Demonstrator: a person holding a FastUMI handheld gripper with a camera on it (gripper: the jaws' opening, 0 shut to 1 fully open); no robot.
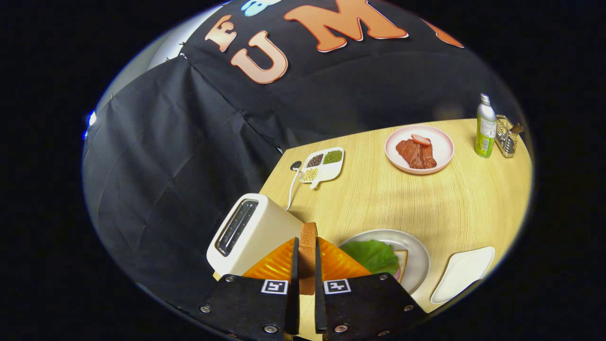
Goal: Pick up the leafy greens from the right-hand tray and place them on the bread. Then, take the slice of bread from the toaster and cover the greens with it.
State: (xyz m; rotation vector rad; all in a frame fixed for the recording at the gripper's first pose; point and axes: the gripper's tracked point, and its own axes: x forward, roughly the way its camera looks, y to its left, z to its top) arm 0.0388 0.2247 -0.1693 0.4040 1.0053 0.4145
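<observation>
The bread slice (307, 251) stands on edge, clamped between the two fingers of the gripper (307, 265) at lower centre, lifted clear of the toaster (251, 234) just to its left. The greens (371, 255) already lie on the bread (402, 260) on the plate (416, 255), lower right of centre, just beyond the right finger. So the first step looks done and the second is under way: the slice is out and on its way to the plate. The next move calls for carrying it rightward over the greens, tipping it flat, then opening the fingers. The empty tray (461, 274) sits right of the plate. A meat plate (419, 149) and a bottle (485, 128) stand far off at upper right.
</observation>
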